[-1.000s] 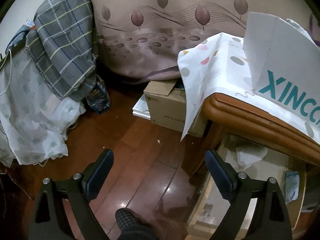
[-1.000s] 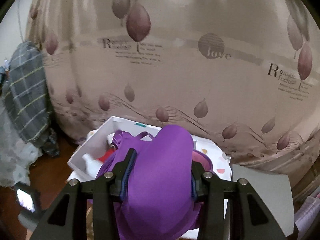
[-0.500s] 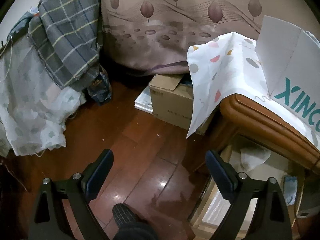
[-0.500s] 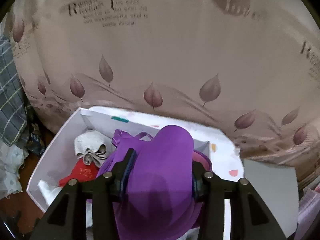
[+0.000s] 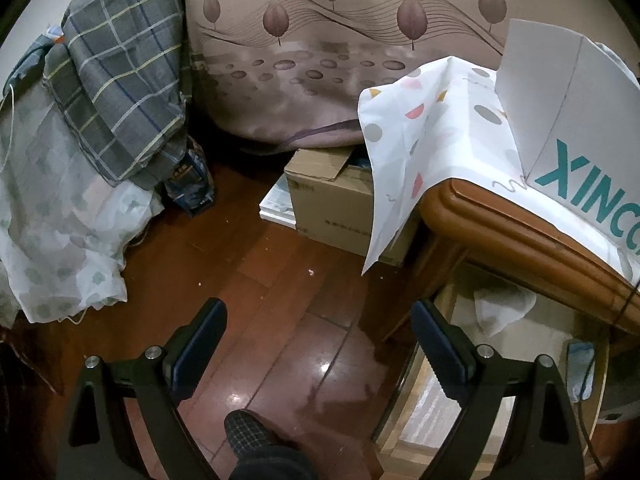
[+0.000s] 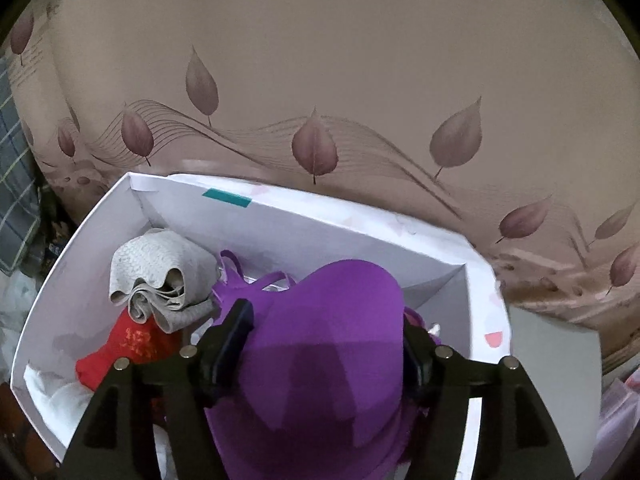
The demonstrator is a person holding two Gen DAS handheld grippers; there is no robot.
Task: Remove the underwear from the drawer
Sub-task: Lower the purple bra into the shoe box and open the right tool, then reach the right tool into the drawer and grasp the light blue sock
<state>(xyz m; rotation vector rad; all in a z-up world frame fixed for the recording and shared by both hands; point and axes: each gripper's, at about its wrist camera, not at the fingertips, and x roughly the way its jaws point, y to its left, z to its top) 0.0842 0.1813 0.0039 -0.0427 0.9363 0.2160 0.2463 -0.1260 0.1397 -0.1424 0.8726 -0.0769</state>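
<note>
A purple bra sits between the fingers of my right gripper, whose jaws are opening; its padded cup fills the gap and hangs just over the white box. In the box lie a folded grey-white cloth and a red garment. My left gripper stands open and empty over the wooden floor. To its right the open drawer under the wooden table holds a white cloth and a small pale blue item.
The same white box stands on the table's dotted cloth. A cardboard box sits on the floor by a leaf-patterned bedspread. Plaid fabric is heaped at left. A person's foot is below.
My right gripper came down over the white box with the purple bra, and its jaws have spread wider. The left gripper has barely moved and stays open.
</note>
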